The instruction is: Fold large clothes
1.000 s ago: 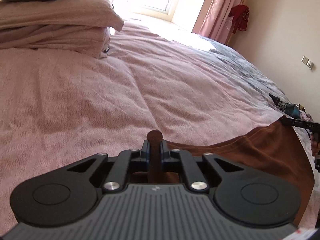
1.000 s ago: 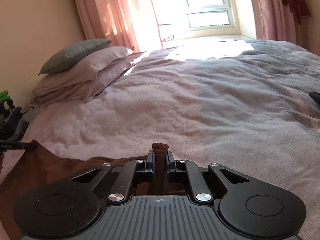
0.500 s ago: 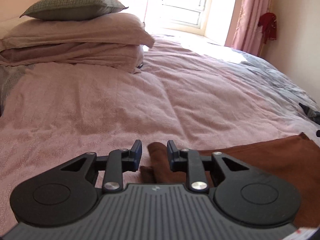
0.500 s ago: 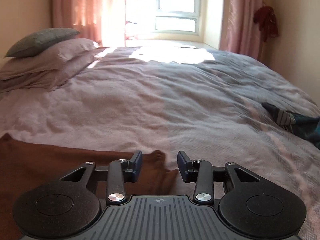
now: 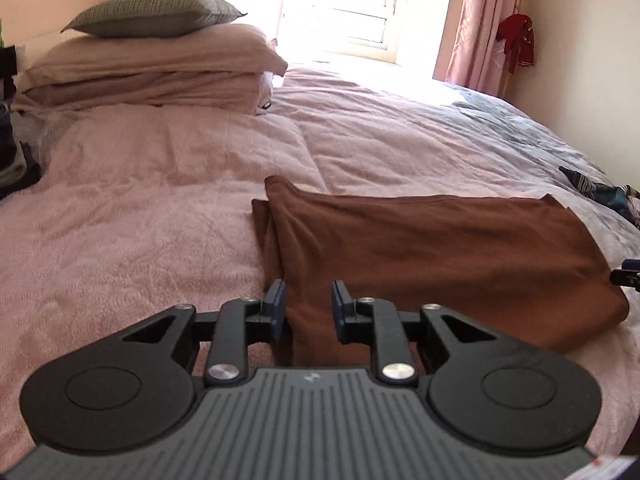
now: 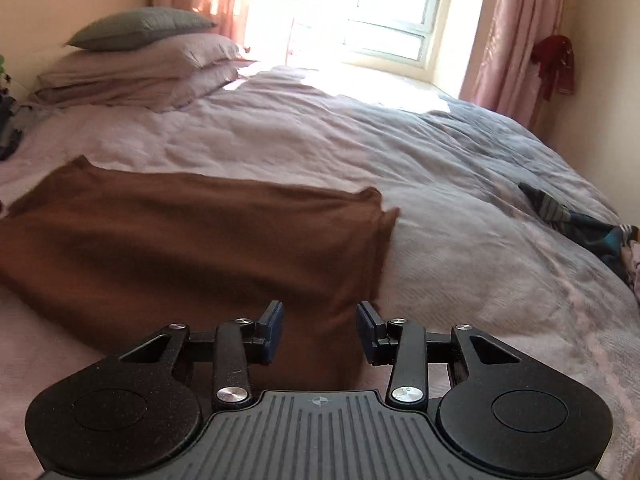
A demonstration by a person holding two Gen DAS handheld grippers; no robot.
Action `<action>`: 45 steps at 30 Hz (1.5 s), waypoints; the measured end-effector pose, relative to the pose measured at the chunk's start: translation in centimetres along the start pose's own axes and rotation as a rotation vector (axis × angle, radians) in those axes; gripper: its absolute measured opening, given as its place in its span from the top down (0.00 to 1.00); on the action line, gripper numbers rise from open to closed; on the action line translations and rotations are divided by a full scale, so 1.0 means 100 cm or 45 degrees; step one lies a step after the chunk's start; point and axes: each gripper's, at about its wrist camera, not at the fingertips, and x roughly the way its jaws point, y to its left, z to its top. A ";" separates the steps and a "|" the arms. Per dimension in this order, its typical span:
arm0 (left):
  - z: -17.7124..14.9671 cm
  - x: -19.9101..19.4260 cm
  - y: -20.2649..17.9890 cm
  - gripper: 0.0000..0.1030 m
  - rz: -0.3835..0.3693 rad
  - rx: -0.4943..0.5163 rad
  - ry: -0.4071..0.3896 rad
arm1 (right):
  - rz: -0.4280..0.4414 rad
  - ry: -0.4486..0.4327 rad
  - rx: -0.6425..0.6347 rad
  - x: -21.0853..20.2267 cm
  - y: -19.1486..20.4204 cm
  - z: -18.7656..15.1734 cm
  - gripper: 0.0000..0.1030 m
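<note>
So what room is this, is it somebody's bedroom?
Yes, it looks like a bedroom at home. There is a big bed with a pink cover, pillows stacked at its head, and a curtained window. A brown cloth lies folded on the bed.

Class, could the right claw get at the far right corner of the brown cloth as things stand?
Probably yes. The right claw is open over the brown cloth's near edge, and that corner lies flat on the bedspread ahead with nothing covering it.
</note>
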 end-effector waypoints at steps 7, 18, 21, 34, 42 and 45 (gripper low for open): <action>-0.034 0.004 -0.039 0.75 0.056 0.115 0.177 | 0.023 0.195 0.017 0.018 0.036 -0.028 0.64; -0.027 -0.034 -0.065 0.61 0.107 0.066 0.214 | 0.092 0.105 0.093 -0.030 0.044 -0.020 0.42; -0.025 -0.035 -0.069 0.60 0.099 0.073 0.214 | 0.096 0.108 0.108 -0.032 0.044 -0.021 0.42; 0.027 0.027 -0.097 0.64 -0.187 0.075 0.114 | 0.155 0.000 0.690 0.015 -0.066 -0.007 0.37; 0.035 0.118 -0.127 0.64 -0.216 0.151 0.224 | 0.363 0.057 1.110 0.080 -0.120 -0.021 0.36; 0.027 0.133 -0.123 0.64 -0.232 0.125 0.257 | 0.446 0.069 1.113 0.097 -0.129 -0.022 0.36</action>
